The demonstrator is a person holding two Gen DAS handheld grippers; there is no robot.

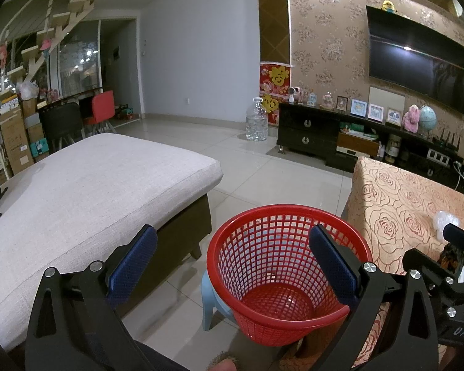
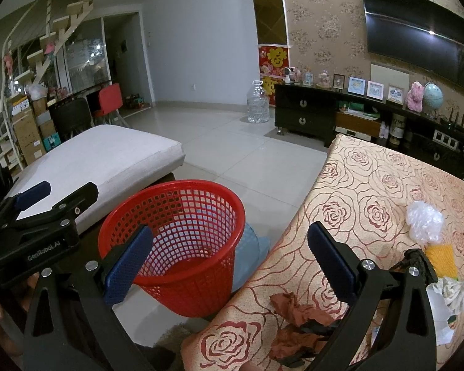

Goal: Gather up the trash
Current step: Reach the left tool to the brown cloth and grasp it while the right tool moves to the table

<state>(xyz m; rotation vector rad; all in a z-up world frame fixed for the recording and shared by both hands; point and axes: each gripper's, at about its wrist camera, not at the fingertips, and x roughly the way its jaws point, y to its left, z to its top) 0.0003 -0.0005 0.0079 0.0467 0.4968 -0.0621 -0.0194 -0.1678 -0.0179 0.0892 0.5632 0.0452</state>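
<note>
Gaping empty, both grippers (image 1: 233,258) (image 2: 230,255) hover; only right wrist shows crumpled brown paper (image 2: 297,324).

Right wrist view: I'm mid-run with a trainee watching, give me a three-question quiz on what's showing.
1. True or false: the red basket already holds trash.
2. The crumpled clear plastic lies on: A) the floor B) the rose-patterned tablecloth C) the grey cushion
3. Fill in: the right gripper has its jaws ____.

Key: 1 false, it looks empty. 2 B. 3 open, with nothing between them; the crumpled brown paper lies just below.
</note>
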